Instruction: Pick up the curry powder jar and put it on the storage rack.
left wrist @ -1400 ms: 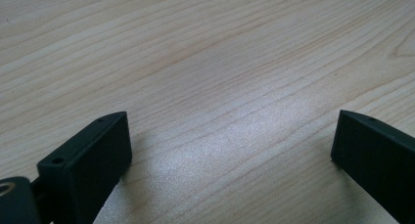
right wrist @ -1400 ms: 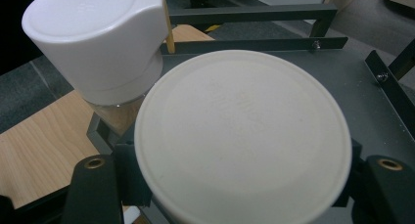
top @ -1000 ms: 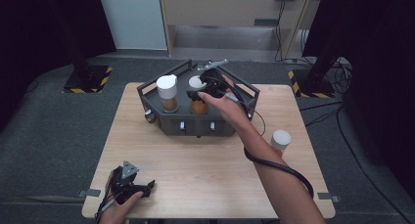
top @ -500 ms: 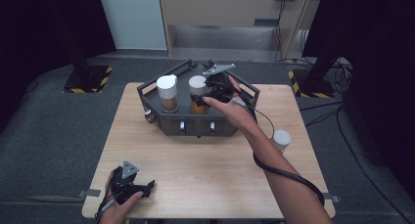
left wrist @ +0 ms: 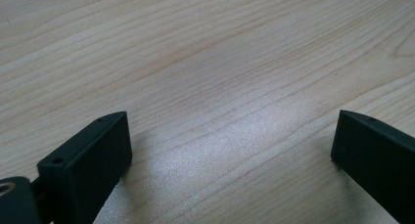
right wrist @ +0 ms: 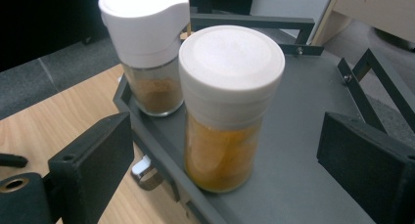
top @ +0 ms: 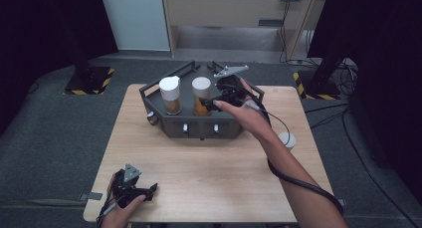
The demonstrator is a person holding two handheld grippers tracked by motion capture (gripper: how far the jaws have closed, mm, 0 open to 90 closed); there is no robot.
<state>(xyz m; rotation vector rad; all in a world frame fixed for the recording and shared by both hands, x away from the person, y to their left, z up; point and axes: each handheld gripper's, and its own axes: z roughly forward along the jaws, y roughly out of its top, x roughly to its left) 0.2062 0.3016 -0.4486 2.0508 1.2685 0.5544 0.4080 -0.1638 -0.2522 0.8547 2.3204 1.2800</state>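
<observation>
An orange-spice jar [top: 201,96] with a flat white lid stands in the dark grey tray [top: 199,131], next to a brown-spice jar [top: 170,94] with a white flip cap. My right gripper [top: 211,102] hovers just right of the orange jar. In the right gripper view, the orange jar [right wrist: 226,111] stands upright on the tray floor [right wrist: 303,136]. The right gripper [right wrist: 227,131] is open there: its jaws have just been opening and stand apart from the glass. The brown jar [right wrist: 149,48] stands behind. My left gripper [top: 149,189] rests open at the table's near left corner, and its own view shows the left gripper [left wrist: 230,123] over bare wood.
A third white-lidded jar [top: 287,140] stands on the table [top: 209,173] right of the tray, partly behind the right forearm. The tray has raised bar rails [top: 169,73] and small knobs on its front wall. Dark floor and stands surround the table.
The right gripper has drawn back to the right from the orange jar and its jaws have spread, leaving the jar standing in the tray. The left gripper has stayed still.
</observation>
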